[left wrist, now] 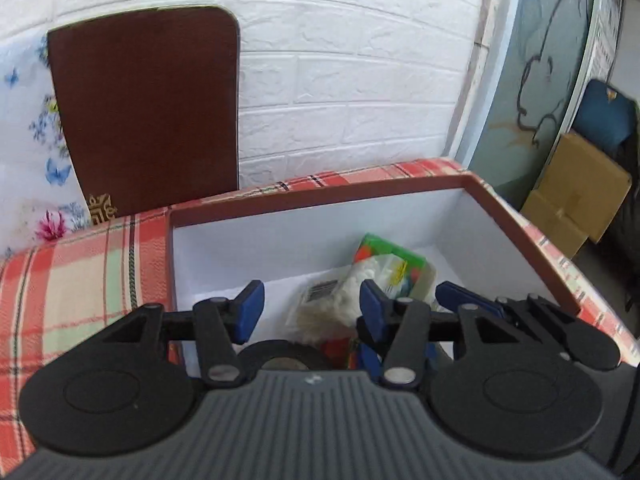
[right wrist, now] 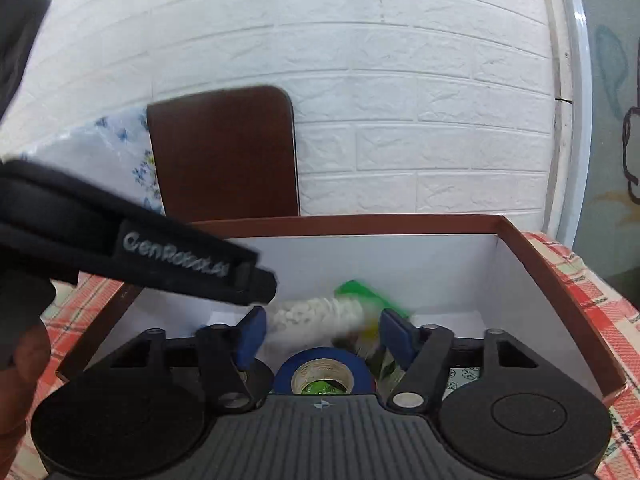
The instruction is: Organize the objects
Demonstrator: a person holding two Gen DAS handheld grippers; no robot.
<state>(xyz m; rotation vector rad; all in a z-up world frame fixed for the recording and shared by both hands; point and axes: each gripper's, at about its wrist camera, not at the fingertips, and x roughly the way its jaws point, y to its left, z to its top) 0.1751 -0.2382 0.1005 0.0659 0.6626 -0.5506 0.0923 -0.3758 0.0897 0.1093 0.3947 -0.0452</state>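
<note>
We hold both grippers over the box (left wrist: pixel 520 216), a brown-rimmed carton with white inner walls that sits on the plaid cloth (left wrist: pixel 72 272). Our left gripper (left wrist: pixel 310 312) hangs above the box's near-left part with its blue pads spread wide and nothing between them. Our right gripper (right wrist: pixel 322 334) is likewise spread open over the box's middle, gripping nothing.

Inside the box, a clear bag (left wrist: pixel 352 292) of white pieces lies on the floor near the middle, with a barcode label on it. A green packet (left wrist: pixel 394 254) lies just behind the bag, toward the box's back wall. In the right wrist view a blue tape roll (right wrist: pixel 322 372) rests at the box's near side, just below our open right fingers (right wrist: pixel 398 336); the bag there is blurred.

Behind the box, a brown board (left wrist: pixel 148 112) leans upright against the brick wall (left wrist: pixel 352 72). Beyond the box's right side stands a cardboard carton (left wrist: pixel 576 192).
</note>
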